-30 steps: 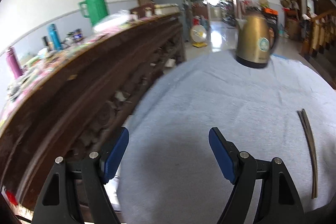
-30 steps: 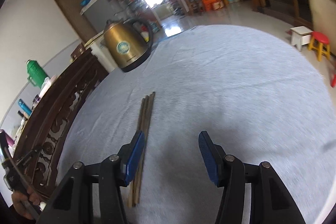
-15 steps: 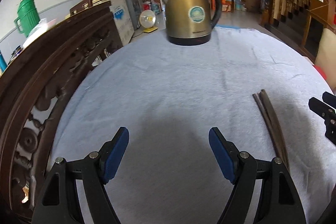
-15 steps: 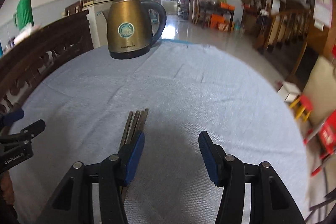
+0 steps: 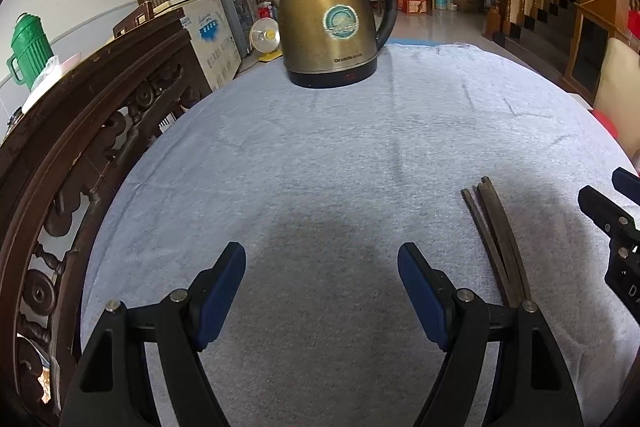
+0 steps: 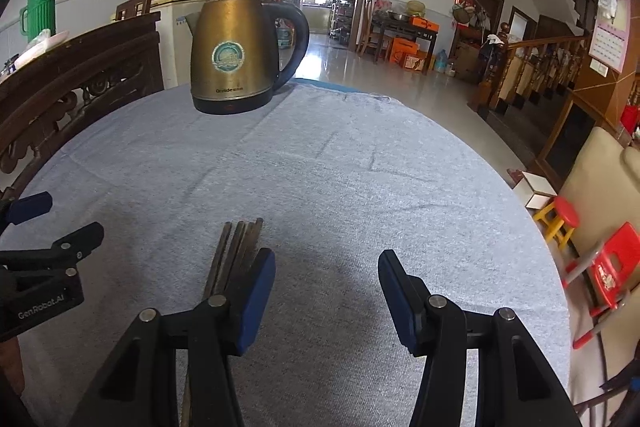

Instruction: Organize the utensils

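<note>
Where a grey-blue cloth covers the table (image 5: 320,155), a small bundle of dark wooden chopsticks (image 5: 498,239) lies flat near the near edge, running lengthwise away from the viewer, well apart from a brass-coloured electric kettle (image 5: 332,23) standing at the far edge. The left gripper (image 5: 322,291) hovers over bare cloth with its blue-padded jaws spread wide and nothing between them; the chopsticks lie just beside its right finger. The right gripper (image 6: 326,291) is likewise wide open and empty, and the chopsticks (image 6: 236,247) pass under its left finger rather than between the pads. The sticks look light, thin and rigid, with smooth sides that would probably roll or fan apart on the soft cloth, so a grasp across the whole bundle near its middle seems safest, with the jaws closing crosswise to the sticks. Compared with a second ago, both cameras have swung round to face the kettle squarely: the left view then looked along a carved wooden cabinet (image 5: 80,131) at the table's left edge, with the chopsticks far off to the right. Both grippers now sit side by side, each visible in the other's view, and the jaw openings appear unchanged.
</note>
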Demonstrator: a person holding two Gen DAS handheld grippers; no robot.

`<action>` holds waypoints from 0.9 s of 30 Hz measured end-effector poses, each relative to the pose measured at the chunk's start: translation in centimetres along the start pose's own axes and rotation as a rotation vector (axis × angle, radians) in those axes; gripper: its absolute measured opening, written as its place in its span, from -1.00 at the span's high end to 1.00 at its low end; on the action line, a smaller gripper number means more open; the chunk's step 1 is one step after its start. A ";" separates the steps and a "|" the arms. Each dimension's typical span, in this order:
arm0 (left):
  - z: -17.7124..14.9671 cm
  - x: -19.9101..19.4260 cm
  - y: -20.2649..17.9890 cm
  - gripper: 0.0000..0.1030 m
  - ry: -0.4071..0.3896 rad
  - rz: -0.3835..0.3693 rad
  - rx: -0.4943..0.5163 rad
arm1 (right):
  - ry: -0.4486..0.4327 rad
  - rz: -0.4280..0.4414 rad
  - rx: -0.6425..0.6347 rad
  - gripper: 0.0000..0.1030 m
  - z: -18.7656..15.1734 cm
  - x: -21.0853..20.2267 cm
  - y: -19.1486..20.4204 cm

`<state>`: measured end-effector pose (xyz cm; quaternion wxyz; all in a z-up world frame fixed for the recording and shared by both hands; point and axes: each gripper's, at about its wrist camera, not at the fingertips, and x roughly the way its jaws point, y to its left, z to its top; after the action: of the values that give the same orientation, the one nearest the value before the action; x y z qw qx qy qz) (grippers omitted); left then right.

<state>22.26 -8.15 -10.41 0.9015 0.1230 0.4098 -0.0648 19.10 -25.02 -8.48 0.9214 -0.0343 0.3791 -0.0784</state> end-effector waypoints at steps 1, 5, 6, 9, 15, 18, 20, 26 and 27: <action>0.1 0.0 -0.1 -0.53 -0.001 0.002 0.004 | -0.002 0.000 0.001 -0.11 0.0 0.0 0.0; 0.5 0.1 -0.9 -0.53 -0.001 0.010 0.025 | -0.006 -0.003 0.006 -0.12 0.0 0.3 -0.1; 0.6 0.2 -1.1 -0.53 -0.001 0.012 0.030 | -0.007 -0.006 0.008 -0.12 0.0 0.4 0.0; 0.9 0.2 -1.6 -0.53 0.001 0.017 0.044 | -0.007 0.001 0.009 -0.12 -0.1 0.6 0.0; 1.6 0.4 -2.6 -0.53 0.000 0.022 0.064 | -0.015 0.010 0.016 -0.12 -0.2 0.8 -0.3; 1.9 0.5 -3.2 -0.53 0.002 0.022 0.071 | -0.014 0.015 0.021 -0.12 -0.2 1.0 -0.5; 2.0 0.7 -3.5 -0.53 0.004 0.022 0.074 | -0.015 0.015 0.024 -0.12 -0.2 1.1 -0.6; 2.4 1.1 -4.2 -0.53 0.011 0.019 0.087 | -0.016 0.018 0.035 -0.12 -0.1 1.2 -1.1; 2.5 1.3 -4.4 -0.53 0.014 0.016 0.087 | -0.016 0.017 0.036 -0.12 -0.1 1.2 -1.1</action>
<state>23.94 -13.06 -10.51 0.8930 0.1660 0.4117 -0.0743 19.79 -26.33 -9.26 0.9255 -0.0149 0.3706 -0.0771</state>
